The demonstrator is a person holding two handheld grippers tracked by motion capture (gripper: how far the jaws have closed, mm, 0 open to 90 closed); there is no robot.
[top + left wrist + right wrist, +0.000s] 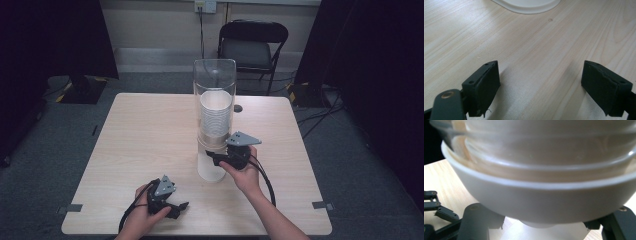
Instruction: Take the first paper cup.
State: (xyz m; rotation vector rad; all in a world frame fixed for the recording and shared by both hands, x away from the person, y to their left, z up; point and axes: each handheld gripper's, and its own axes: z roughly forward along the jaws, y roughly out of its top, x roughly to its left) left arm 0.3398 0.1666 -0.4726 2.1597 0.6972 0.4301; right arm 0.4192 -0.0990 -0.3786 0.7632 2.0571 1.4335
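Pale wood covers the table [150, 150], and near its middle stands a tall clear tube [214, 82] holding a stack of white cups [216, 117], set on a white base [210, 167]. The right gripper [216, 159] reaches in from the right at the bottom of this dispenser, just under the tube, with the person's right hand [246, 172] behind it. In the right gripper view the lowest white cup [536, 200] hangs out of the tube's mouth between the two black jaws, which sit close against its sides; they appear to press on it, though the contact itself is blurred. The left gripper [181, 206] rests low over the near edge of the table, well apart from the dispenser, held in the left hand [145, 215]. In the left gripper view its jaws stand wide apart with bare wood between them and nothing held, the white base's edge [526, 6] lying farther off.
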